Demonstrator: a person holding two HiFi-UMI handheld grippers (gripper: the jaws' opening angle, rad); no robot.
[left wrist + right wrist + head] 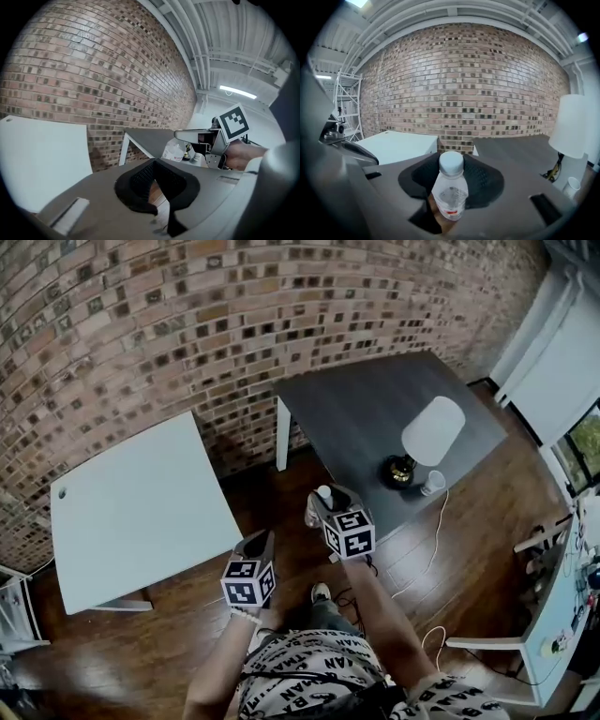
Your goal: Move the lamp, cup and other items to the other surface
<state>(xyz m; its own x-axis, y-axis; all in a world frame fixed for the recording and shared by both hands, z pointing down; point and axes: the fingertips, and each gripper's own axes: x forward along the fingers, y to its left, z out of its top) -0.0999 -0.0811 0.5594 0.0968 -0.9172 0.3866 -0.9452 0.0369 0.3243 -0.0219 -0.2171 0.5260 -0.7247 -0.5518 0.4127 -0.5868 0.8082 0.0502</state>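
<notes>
Plastic bottle [451, 199] between right tongs [453, 182]

Open floor [272, 512] separates white table [141, 502] and dark table [366, 399], where lamp [433, 430] and cup [432, 483] stand.

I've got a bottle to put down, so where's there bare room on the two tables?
The white table is bare across its whole top, from the brick wall to its near edge. The dark table is free along the wall side and at its left end. Its near right edge is crowded by the lamp and the cup.
</notes>
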